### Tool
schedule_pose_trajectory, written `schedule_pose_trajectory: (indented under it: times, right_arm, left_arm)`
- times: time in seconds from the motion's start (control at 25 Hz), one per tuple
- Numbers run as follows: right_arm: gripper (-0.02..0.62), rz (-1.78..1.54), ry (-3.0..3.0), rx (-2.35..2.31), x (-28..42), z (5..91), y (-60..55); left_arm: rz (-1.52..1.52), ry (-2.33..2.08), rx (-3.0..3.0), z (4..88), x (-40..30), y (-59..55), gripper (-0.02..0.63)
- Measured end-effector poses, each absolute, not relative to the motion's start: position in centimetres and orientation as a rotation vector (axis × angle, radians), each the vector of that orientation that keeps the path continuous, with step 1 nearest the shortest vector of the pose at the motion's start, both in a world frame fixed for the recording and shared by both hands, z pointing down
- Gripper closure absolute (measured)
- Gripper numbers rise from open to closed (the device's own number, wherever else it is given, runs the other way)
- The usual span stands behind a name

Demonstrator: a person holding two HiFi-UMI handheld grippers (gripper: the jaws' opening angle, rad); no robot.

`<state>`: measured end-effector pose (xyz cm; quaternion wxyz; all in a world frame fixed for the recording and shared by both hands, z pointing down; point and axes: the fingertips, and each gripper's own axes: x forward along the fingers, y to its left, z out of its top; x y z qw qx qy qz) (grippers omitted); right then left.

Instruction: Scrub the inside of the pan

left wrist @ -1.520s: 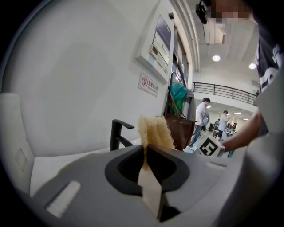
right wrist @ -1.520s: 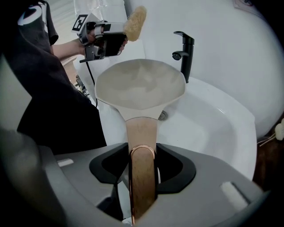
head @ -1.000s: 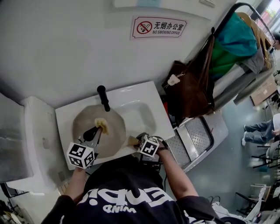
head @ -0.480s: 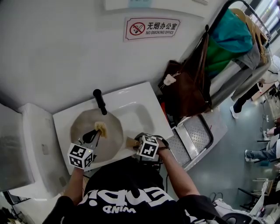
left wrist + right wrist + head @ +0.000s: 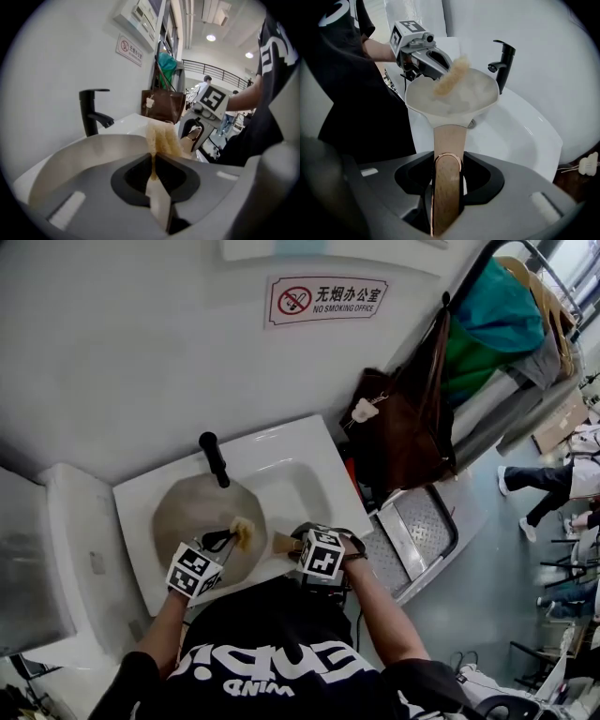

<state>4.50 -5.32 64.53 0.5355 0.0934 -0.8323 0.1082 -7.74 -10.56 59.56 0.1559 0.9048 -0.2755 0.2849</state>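
Site: white ceramic sink (image 5: 302, 472) set against a white wall, black tap (image 5: 214, 458) standing at its back edge.

Round pale-grey pan (image 5: 192, 512) sits over the left half of the sink, below the tap. Its light wooden handle (image 5: 281, 542) sticks out over the front edge of the sink, towards the person. Whether the pan base rests on the basin or is carried clear of it cannot be told.

Right hand-held gripper (image 5: 298, 545): jaws closed on the end of the wooden handle (image 5: 449, 140), which runs straight between them in the right gripper view. From there the pan bowl (image 5: 464, 98) opens ahead, with the tap (image 5: 504, 61) just behind its far rim.

Left hand-held gripper (image 5: 230, 538): jaws pinched together on a yellowish fibrous scrub pad (image 5: 161, 138). The pad (image 5: 244, 532) is inside the pan, at the front right of the bowl near the root of the handle. In the right gripper view the pad (image 5: 451, 77) lies against the inner wall, just under the rim.

Both hand-held grippers are near the sink's front edge, left one over the pan, right one just beside it.

Off to the right of the sink: a brown bag (image 5: 403, 427). A no-smoking sign (image 5: 324, 299) is on the wall above.
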Motion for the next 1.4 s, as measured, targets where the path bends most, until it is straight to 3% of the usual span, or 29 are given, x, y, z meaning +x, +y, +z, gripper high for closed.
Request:
schedule_pose_trajectory:
  times: [0.6, 1.4]
  right_arm:
    - [0.420, 0.250, -1.988, 0.218, 4.2, 64.0, -5.4]
    - [0.420, 0.233, -1.997, 0.228, 3.9, 63.7, -5.1]
  left_arm:
    - [0.957, -0.638, 2.578, 64.5, -3.4, -11.5, 0.581]
    - [0.992, -0.779, 2.464, 66.5, -5.1, -17.5, 0.581]
